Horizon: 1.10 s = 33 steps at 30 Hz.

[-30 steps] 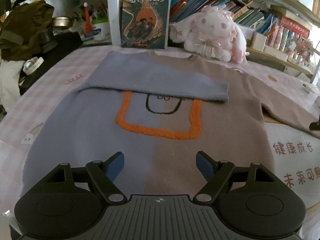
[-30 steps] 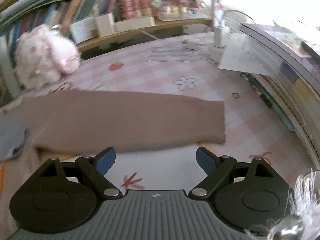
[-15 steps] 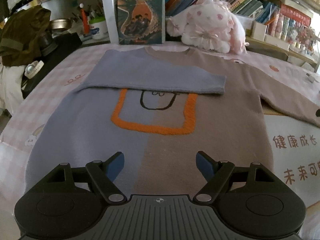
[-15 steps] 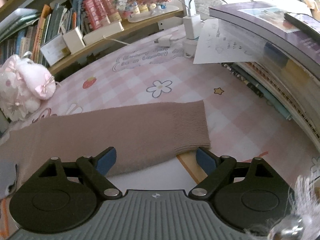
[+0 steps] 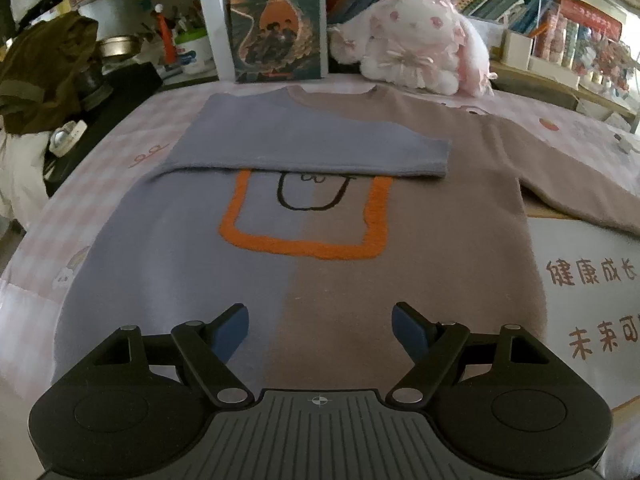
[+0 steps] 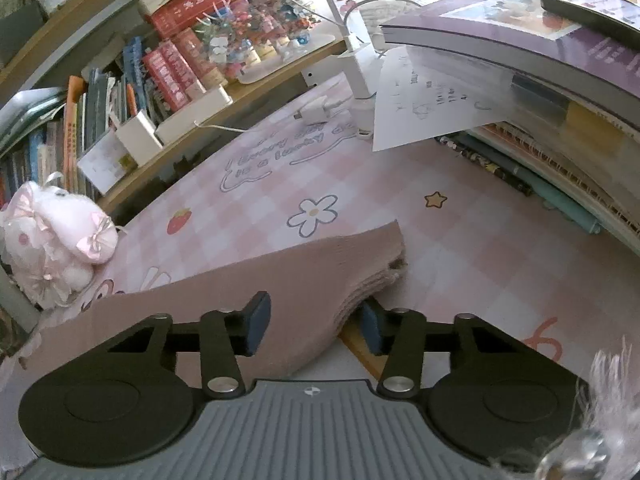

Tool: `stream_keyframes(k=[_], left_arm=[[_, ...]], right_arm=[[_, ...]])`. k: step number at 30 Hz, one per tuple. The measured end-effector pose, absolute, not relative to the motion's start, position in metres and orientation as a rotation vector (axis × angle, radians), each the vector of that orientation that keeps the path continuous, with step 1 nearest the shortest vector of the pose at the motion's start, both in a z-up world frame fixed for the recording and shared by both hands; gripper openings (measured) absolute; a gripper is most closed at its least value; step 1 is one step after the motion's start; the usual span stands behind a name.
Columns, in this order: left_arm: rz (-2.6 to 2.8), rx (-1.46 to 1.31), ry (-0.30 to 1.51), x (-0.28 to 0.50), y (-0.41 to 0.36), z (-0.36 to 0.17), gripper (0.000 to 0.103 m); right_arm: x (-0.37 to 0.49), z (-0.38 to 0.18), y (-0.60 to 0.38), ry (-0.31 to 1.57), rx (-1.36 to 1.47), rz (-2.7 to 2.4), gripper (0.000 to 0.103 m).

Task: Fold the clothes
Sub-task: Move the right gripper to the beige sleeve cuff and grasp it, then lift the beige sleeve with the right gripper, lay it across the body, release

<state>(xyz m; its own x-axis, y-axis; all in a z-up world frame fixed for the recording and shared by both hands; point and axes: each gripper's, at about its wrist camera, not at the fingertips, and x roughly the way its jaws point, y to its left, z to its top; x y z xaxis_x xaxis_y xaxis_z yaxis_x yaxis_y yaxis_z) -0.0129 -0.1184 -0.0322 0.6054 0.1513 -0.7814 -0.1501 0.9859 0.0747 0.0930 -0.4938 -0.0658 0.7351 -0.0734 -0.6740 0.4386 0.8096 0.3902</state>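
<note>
A sweater point(image 5: 320, 216), half blue-grey and half brown with an orange outline on the chest, lies flat on a pink checked cloth. Its blue-grey sleeve point(image 5: 304, 148) is folded across the chest. Its brown sleeve point(image 5: 576, 184) stretches out to the right. My left gripper point(image 5: 320, 328) is open and empty above the sweater's hem. My right gripper point(image 6: 316, 320) is open, its fingers on either side of the brown sleeve's cuff point(image 6: 360, 264), which bunches up between them.
A pink plush rabbit point(image 5: 416, 60) and a standing book point(image 5: 276, 20) are beyond the collar. Shelves of books point(image 6: 160, 80) line the back. A stack of large books point(image 6: 540, 92) and a white charger point(image 6: 320, 108) lie to the right.
My right gripper has moved forward onto the end of the brown sleeve, and its fingers have narrowed around the cuff. My left gripper has hardly moved.
</note>
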Motion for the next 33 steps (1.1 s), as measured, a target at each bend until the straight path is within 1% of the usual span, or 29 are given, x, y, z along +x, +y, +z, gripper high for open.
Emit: stream_keyframes(k=[2, 3, 4, 6, 7, 15, 21, 27, 33], left_arm=[[0.168, 0.006, 0.906, -0.011, -0.120, -0.033, 0.081], [0.167, 0.007, 0.904, -0.011, -0.121, -0.033, 0.081], [0.166, 0.008, 0.902, -0.010, -0.121, -0.033, 0.081], [0.162, 0.006, 0.897, -0.009, -0.121, -0.032, 0.081], [0.159, 0.006, 0.895, -0.008, -0.121, -0.032, 0.081], [0.149, -0.009, 0.882, -0.010, -0.116, -0.032, 0.081], [0.145, -0.030, 0.863, -0.015, -0.102, -0.032, 0.081], [0.140, -0.051, 0.824, -0.023, -0.075, -0.031, 0.081], [0.068, 0.024, 0.731, -0.036, -0.045, -0.021, 0.081]], right_arm=[[0.093, -0.063, -0.493, 0.691, 0.570, -0.287, 0.038], [0.093, -0.061, -0.493, 0.690, 0.572, -0.280, 0.032], [0.093, -0.060, -0.492, 0.688, 0.574, -0.274, 0.022], [0.093, -0.056, -0.491, 0.684, 0.578, -0.260, 0.008], [0.093, -0.055, -0.491, 0.683, 0.580, -0.254, 0.006], [0.093, -0.042, -0.487, 0.668, 0.595, -0.201, 0.005], [0.095, -0.012, -0.462, 0.591, 0.565, -0.110, 0.005], [0.100, 0.017, -0.421, 0.550, 0.533, 0.008, 0.005], [0.110, 0.041, -0.359, 0.540, 0.495, 0.113, 0.005]])
